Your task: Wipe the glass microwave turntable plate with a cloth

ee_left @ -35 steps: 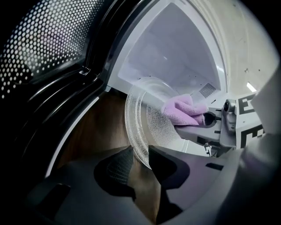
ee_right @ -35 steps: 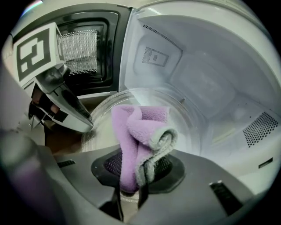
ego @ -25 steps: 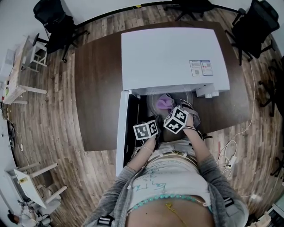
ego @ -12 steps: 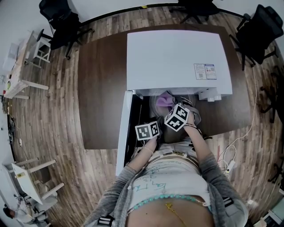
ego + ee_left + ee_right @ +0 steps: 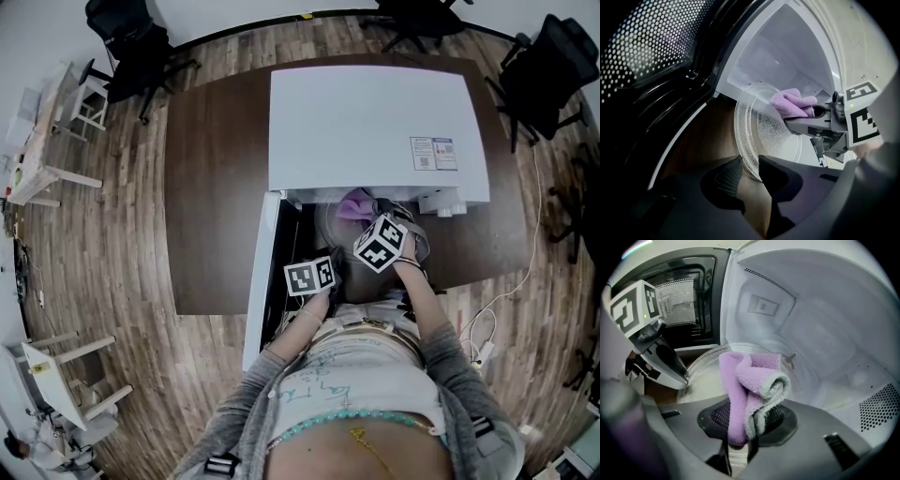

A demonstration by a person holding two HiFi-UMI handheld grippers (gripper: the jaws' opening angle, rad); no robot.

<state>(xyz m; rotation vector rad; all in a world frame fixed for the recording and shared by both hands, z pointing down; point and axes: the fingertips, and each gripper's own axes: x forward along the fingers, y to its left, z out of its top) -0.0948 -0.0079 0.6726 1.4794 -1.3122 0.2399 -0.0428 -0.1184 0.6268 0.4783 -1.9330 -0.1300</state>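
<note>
The glass turntable plate [image 5: 764,126] sticks partway out of the open microwave [image 5: 375,122], tilted on its edge in the left gripper view. My left gripper [image 5: 749,164] is shut on the plate's near rim, and its marker cube [image 5: 309,275] shows in the head view. My right gripper [image 5: 746,420] is shut on a folded purple cloth [image 5: 750,380], which rests against the plate [image 5: 705,376] near its far side. From the left gripper view the cloth [image 5: 792,102] and the right gripper [image 5: 820,124] lie over the plate's upper face. In the head view the cloth [image 5: 354,203] sits at the cavity's mouth.
The microwave door [image 5: 258,272] hangs open to the left, its perforated window [image 5: 647,56] close beside my left gripper. The white cavity [image 5: 811,333] stands behind the plate. The microwave rests on a dark wooden table [image 5: 216,187]. Office chairs [image 5: 131,47] stand around it.
My right gripper has carried the cloth a little farther from the person, toward the cavity's mouth. The left gripper and the plate have stayed where they were.
</note>
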